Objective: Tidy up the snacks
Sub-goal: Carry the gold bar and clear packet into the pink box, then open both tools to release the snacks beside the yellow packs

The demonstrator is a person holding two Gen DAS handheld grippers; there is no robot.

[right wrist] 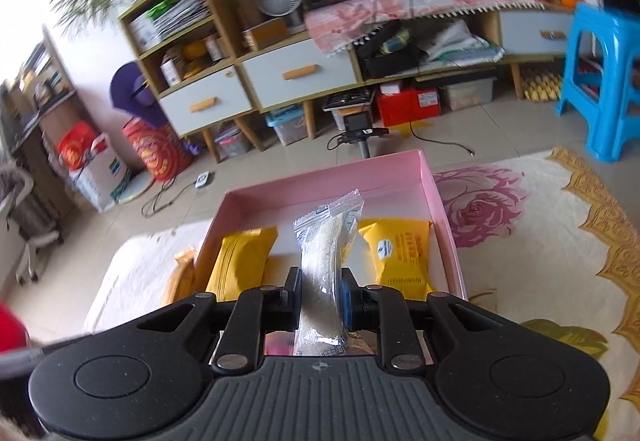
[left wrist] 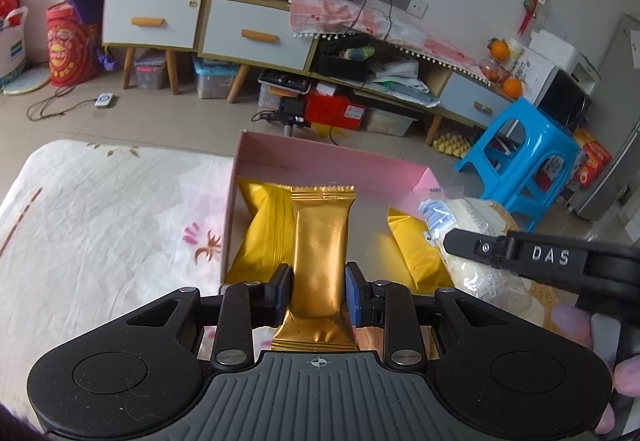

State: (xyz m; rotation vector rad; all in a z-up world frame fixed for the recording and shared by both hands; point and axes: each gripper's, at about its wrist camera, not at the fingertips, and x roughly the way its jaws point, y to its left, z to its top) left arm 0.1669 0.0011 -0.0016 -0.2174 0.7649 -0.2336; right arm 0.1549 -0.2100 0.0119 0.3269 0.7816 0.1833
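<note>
Left wrist view shows the pink box point(left wrist: 332, 155) open on the flower-print surface point(left wrist: 108, 225), and every place below is given from this box. Inside it, a yellow packet point(left wrist: 264, 233) leans at the left wall and a second yellow packet point(left wrist: 416, 253) lies at the right side. The left gripper point(left wrist: 318, 291) is closed on a gold snack bar point(left wrist: 320, 261), which stands upright just in front of the box, over its near edge. To the right of the box, the right gripper point(left wrist: 472, 245) comes in from the side with a clear-wrapped snack point(left wrist: 476, 237); the letters "DAS" are readable on its black finger.

In the right wrist view, the right gripper point(right wrist: 320, 295) is clamped on this clear-wrapped snack point(right wrist: 326, 261), held upright over the near part of the pink box point(right wrist: 436, 201), between two yellow packets. The packet on the right point(right wrist: 400, 257) has a small blue mark and printed lines too small to read.

Beyond the box, on the floor, there are a black device on a stand point(right wrist: 358, 127), a low cabinet with white drawers point(right wrist: 296, 73) and a blue plastic stool point(right wrist: 604, 81).
</note>
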